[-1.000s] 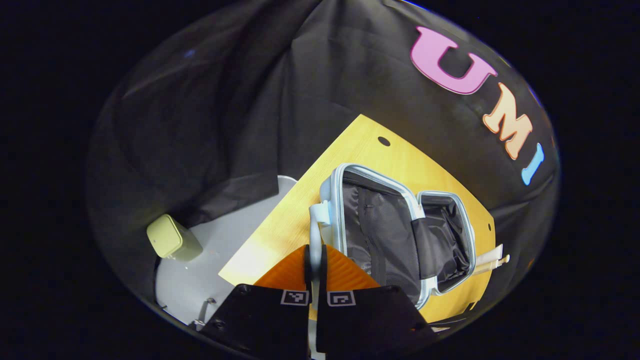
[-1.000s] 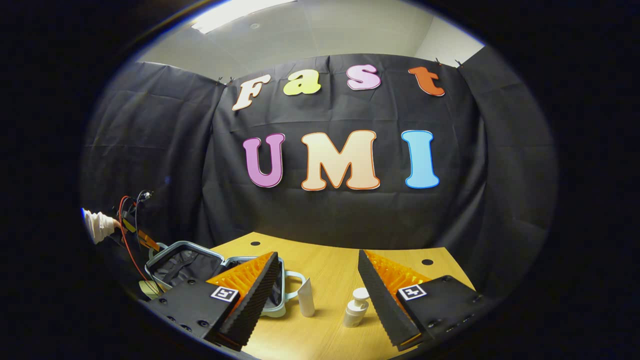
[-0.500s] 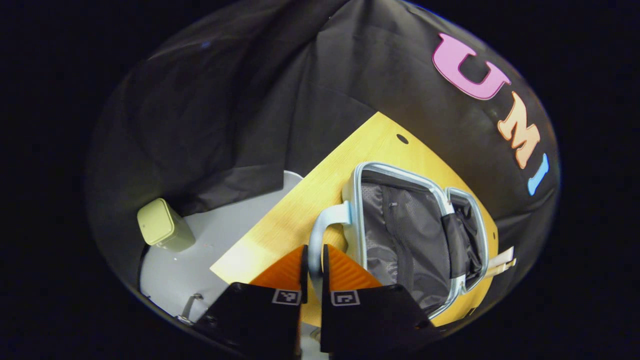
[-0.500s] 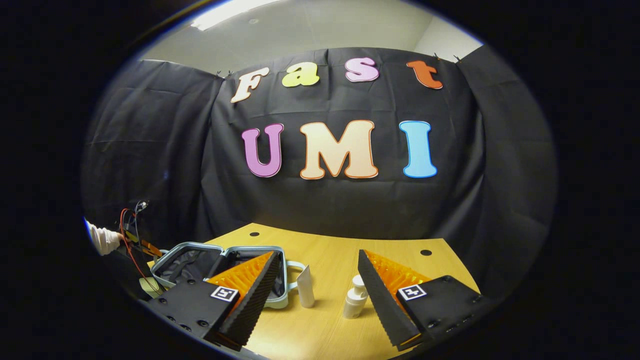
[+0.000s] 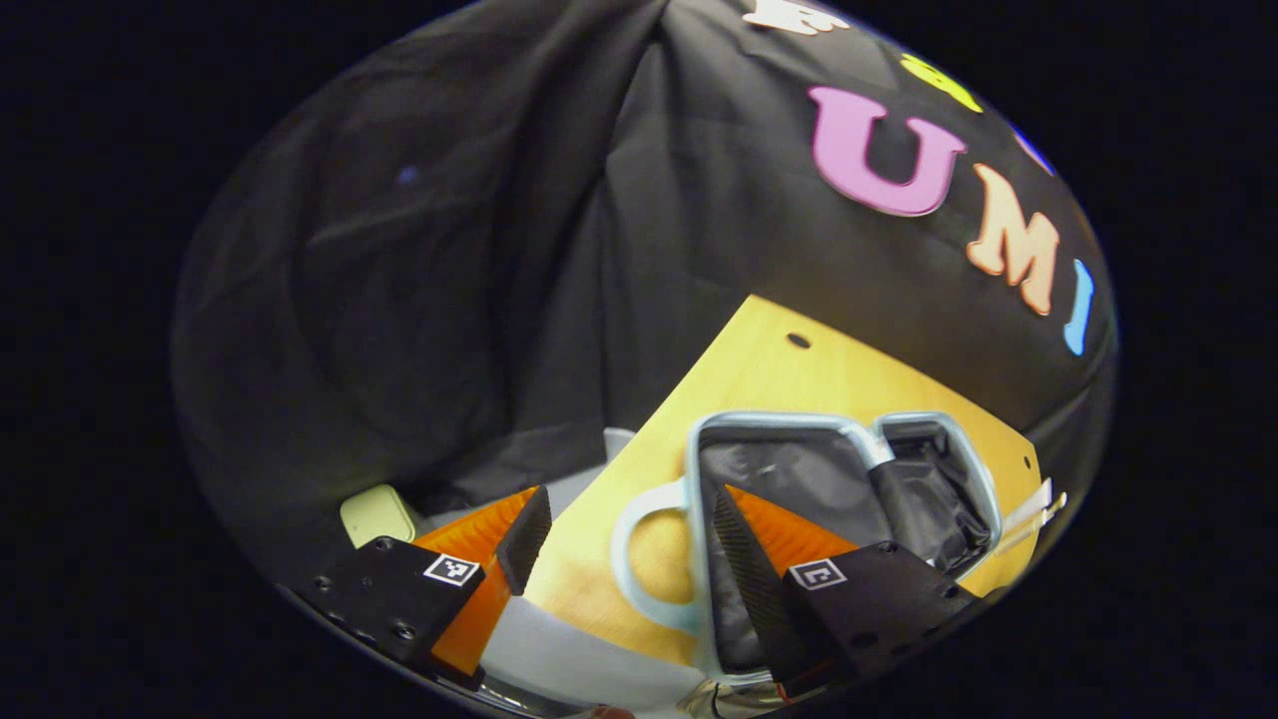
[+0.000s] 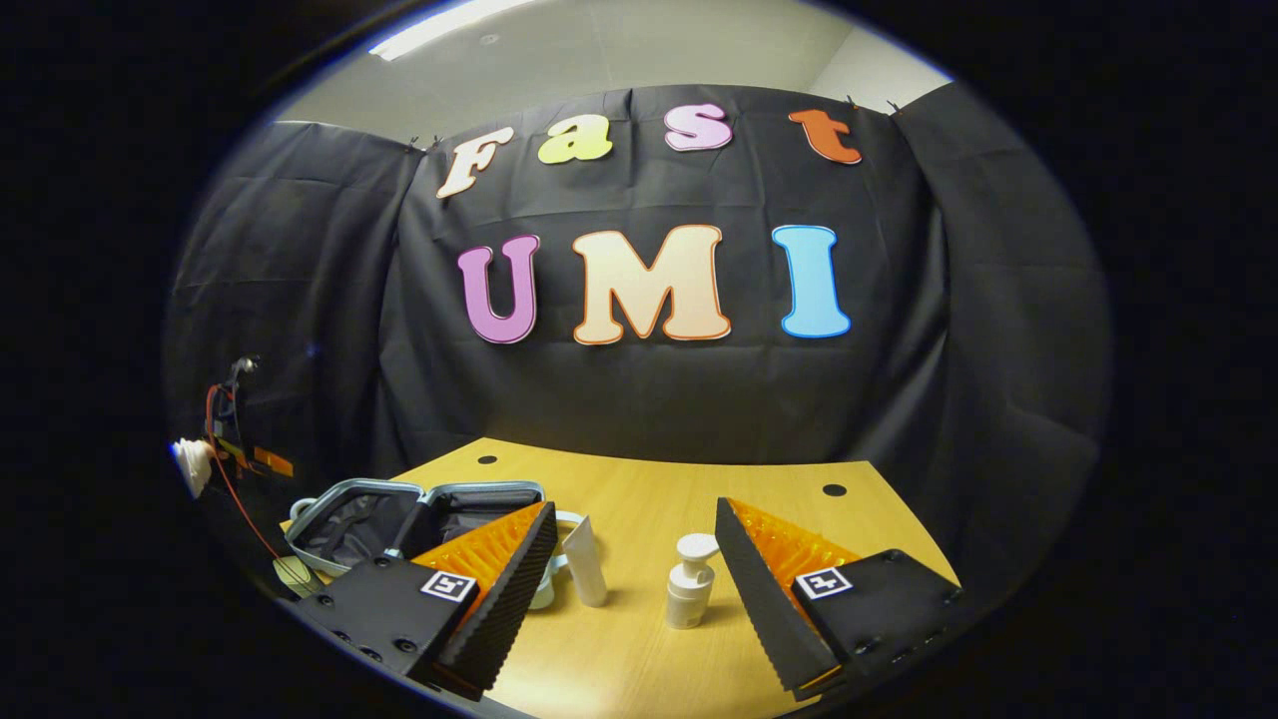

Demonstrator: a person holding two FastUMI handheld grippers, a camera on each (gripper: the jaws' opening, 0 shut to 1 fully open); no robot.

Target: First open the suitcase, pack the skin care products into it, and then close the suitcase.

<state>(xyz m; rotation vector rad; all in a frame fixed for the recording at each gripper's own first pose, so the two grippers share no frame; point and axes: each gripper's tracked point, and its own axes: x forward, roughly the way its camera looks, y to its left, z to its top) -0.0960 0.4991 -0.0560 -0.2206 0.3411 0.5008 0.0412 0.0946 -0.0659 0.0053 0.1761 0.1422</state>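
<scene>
My left gripper (image 5: 619, 529) hangs with its fingers spread wide, pinching nothing. Between them, just past the tips, lies the pale blue suitcase handle (image 5: 639, 559), a loop jutting from the suitcase (image 5: 849, 469) toward seven o'clock. The suitcase lies open on the wooden table (image 5: 789, 374), both halves lined in dark fabric, its far half out at three o'clock. A white tube (image 5: 1033, 504) pokes out past that far rim. Off the table at nine o'clock sits a pale green box (image 5: 377, 514) on the grey floor.

My right gripper (image 6: 634, 554) is also spread apart, gripping nothing. Through its gap stand a white tube (image 6: 586, 574), upright at eleven o'clock, and a white pump bottle (image 6: 689, 594) near one o'clock, both on the table and apart from each other. The open suitcase (image 6: 349, 514) lies at nine o'clock, beside the tube.
</scene>
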